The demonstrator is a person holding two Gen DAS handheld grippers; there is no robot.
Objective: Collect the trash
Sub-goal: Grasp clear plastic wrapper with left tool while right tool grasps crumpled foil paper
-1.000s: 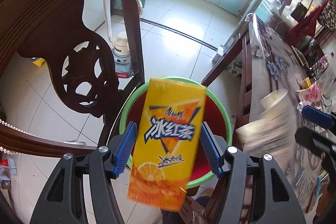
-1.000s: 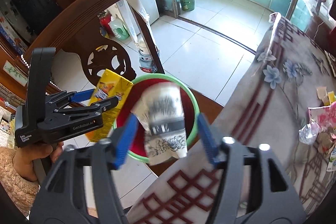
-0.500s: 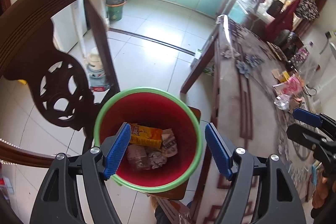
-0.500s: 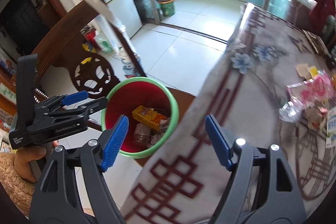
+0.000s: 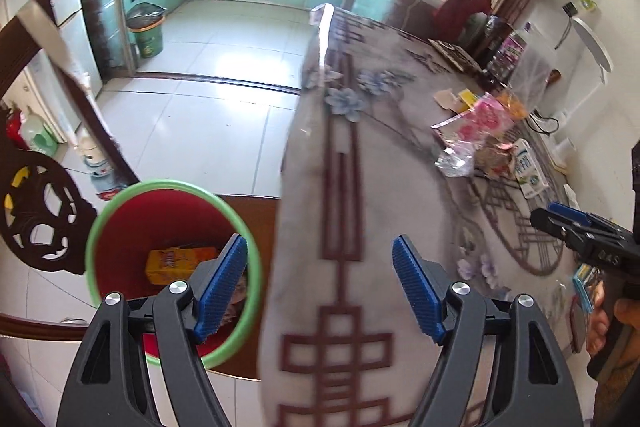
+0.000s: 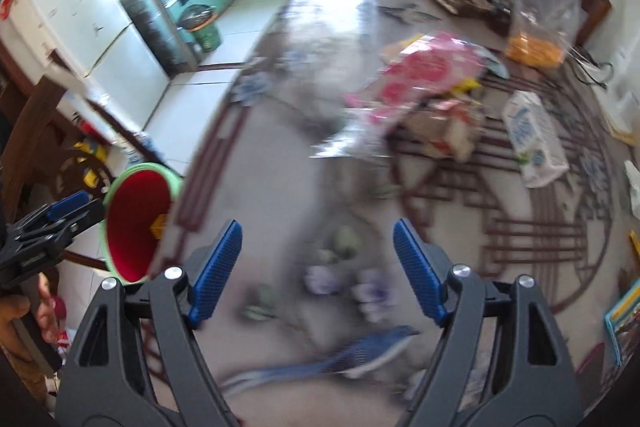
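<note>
Long table under grey cloth with maroon fret pattern [image 5: 340, 187] filling the frame from 12 to 6 o'clock, blurred in right wrist view. Round red bin with green rim [image 5: 132, 223] on dark wooden stool at 8 o'clock of left wrist view, beside table edge; yellow drink carton [image 5: 176, 263] lying inside with crumpled paper. Heap of trash, pink printed wrapper [image 6: 424, 75] uppermost, on table at 1 o'clock; white-and-blue milk carton [image 6: 532, 139] just beside at 2 o'clock. Left gripper [image 5: 320, 283] jaws wide, just been opening, nothing between. Right gripper [image 6: 316, 267] likewise wide, just been opening, empty, over cloth
</note>
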